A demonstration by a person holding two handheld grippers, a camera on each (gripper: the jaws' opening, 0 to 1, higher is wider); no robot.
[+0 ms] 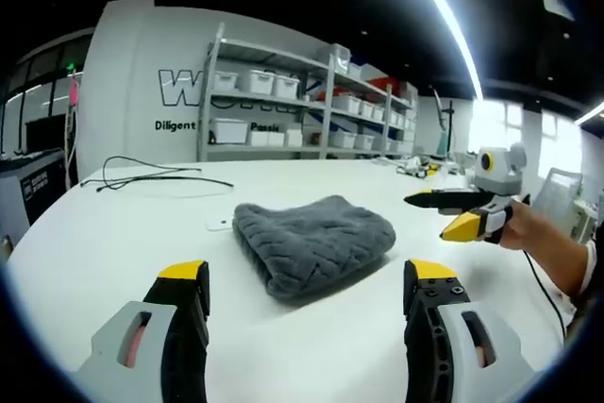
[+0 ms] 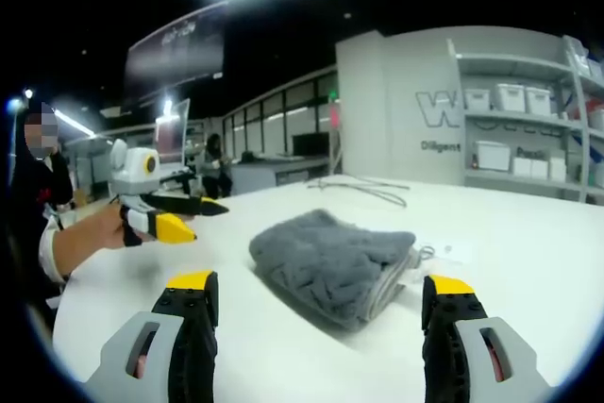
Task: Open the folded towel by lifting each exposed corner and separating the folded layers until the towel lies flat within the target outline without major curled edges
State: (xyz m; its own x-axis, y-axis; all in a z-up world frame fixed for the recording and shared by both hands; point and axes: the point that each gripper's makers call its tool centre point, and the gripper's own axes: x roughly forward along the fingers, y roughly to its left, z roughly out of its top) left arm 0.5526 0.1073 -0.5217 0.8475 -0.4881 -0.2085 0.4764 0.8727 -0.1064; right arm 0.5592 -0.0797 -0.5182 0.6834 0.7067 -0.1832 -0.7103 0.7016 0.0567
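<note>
A grey quilted towel (image 1: 316, 244) lies folded in a thick bundle on the white table (image 1: 113, 243). In the left gripper view my left gripper (image 1: 307, 274) stands open just short of the towel's near edge, nothing between its jaws. My right gripper (image 1: 429, 217) comes in from the right, held in a hand, open and clear of the towel. In the right gripper view the towel (image 2: 330, 261) shows its stacked folded edges on the right side. There my right gripper (image 2: 321, 283) is open in front of it, and the left gripper (image 2: 209, 222) hovers open to the left.
A black cable (image 1: 151, 176) lies loose on the far part of the table. A small white tag (image 1: 219, 226) rests beside the towel. Shelves with white bins (image 1: 302, 101) stand behind the table. A person's sleeve (image 2: 52, 243) shows at the left.
</note>
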